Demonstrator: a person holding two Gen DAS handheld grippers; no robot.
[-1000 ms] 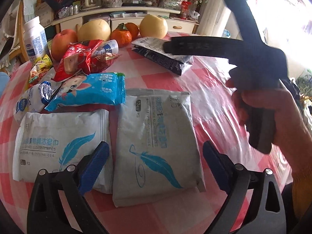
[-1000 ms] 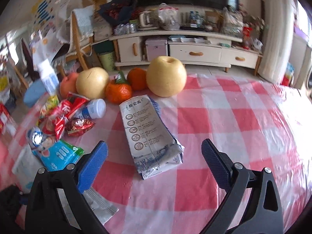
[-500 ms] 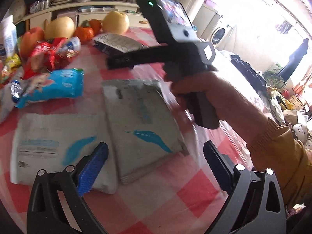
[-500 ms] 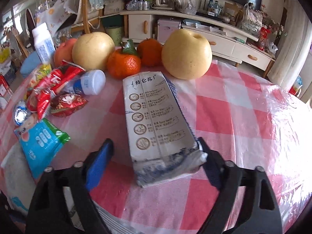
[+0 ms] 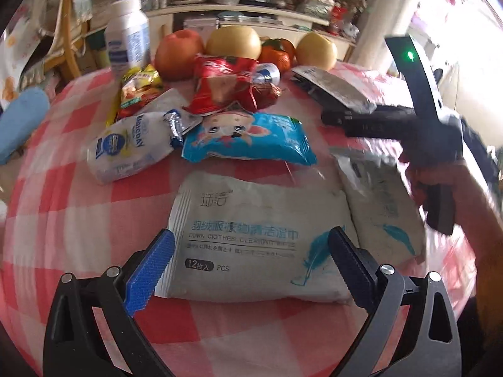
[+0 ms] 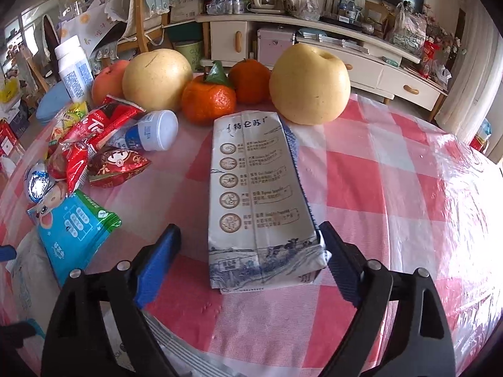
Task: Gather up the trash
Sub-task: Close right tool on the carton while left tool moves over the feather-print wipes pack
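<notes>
While the right tongs (image 6: 250, 254) straddle the near end of the milk carton (image 6: 257, 194) lying flat on the checked worktop (image 6: 393, 172), their jaws have just been opening, the left pad clear of it. Left tongs (image 5: 250, 262) hang spread over a white wipes pack (image 5: 261, 235), not pinching.

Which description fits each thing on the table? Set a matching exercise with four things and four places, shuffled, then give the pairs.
Things:
1. milk carton
2. wipes pack
3. small white bottle
4. tall white bottle

Places:
A. standing upright at the far left, behind the snacks
B. lying flat ahead of the left gripper
C. lying on its side beside the red wrappers
D. lying between the right gripper's open jaws

Pairs: 1-D, 2-B, 3-C, 4-A
</notes>
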